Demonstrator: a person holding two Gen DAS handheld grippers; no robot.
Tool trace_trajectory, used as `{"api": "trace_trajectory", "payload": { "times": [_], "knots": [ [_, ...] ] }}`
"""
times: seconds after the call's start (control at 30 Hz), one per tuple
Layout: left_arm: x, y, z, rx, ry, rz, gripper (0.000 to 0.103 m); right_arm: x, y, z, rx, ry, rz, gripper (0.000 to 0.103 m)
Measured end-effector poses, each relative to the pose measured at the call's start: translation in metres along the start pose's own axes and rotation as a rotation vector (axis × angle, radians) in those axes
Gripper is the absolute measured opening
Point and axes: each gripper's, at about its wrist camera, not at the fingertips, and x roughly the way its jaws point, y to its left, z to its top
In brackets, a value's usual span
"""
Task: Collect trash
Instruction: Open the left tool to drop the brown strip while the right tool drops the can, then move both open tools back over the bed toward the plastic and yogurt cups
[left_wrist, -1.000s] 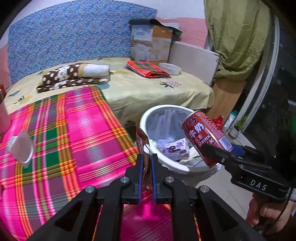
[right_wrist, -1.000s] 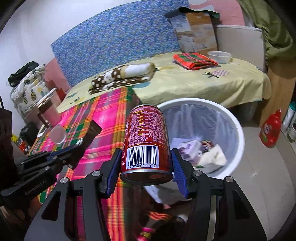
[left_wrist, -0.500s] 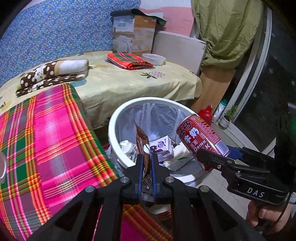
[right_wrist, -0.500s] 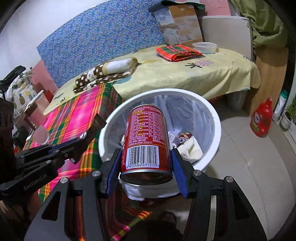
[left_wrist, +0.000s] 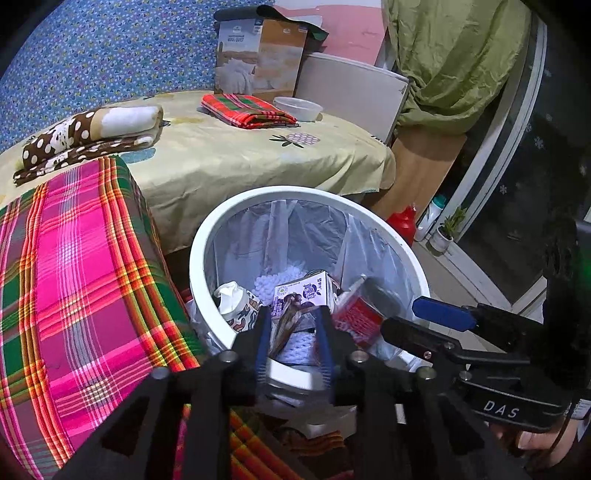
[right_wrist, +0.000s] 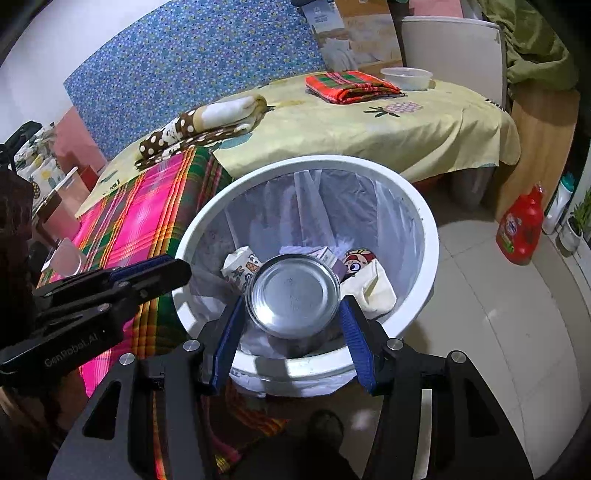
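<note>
Two pieces of trash are going into the white bin (left_wrist: 194, 258) at once, and neither is firmly held. The wrapper (left_wrist: 286, 326) is a thin brown foil sachet, limp and almost weightless. It hangs over the bin's near rim between the pads of my left gripper (left_wrist: 291, 332), whose jaws are opening, so it looks set to slide free. Anything this flimsy is best pinched flat across its faces near one edge, since it would crumple rather than push back. The can (right_wrist: 293, 291) is a red drink can with white lettering and a bare silver bottom. I judge it light and probably empty, with a smooth, slippery, easily dented wall, so I would take it across the middle of its body. It sits above the bin's mouth, bottom turned toward me, between the spread jaws of my right gripper (right_wrist: 291, 325). The pads seem no longer to press on it, and in the left view it shows as a red blur past my fingertips, just inside the bin. Below it lie a milk carton (left_wrist: 306, 291) and crumpled paper.
</note>
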Motion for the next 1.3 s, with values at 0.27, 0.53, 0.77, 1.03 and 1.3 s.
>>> {"api": "trace_trajectory", "payload": {
  "times": [0.27,0.53,0.77,1.03,1.3],
  "knots": [
    [-0.015,0.005,-0.002,-0.01,-0.027,0.0,0.035,-0.011,0.001,0.0,0.004,-0.036,0.011,0.055],
    [-0.04,0.014,-0.012,-0.032,-0.051,0.034,0.035,-0.024,0.016,-0.002,-0.019,-0.086,0.065,0.055],
    [-0.068,0.029,-0.027,-0.076,-0.08,0.081,0.035,-0.026,0.036,-0.007,-0.04,-0.088,0.124,0.055],
    [-0.097,0.045,-0.048,-0.107,-0.109,0.141,0.035,-0.025,0.062,-0.012,-0.078,-0.074,0.17,0.055],
    [-0.121,0.065,-0.065,-0.163,-0.137,0.238,0.035,-0.027,0.086,-0.018,-0.122,-0.062,0.223,0.055]
  ]
}}
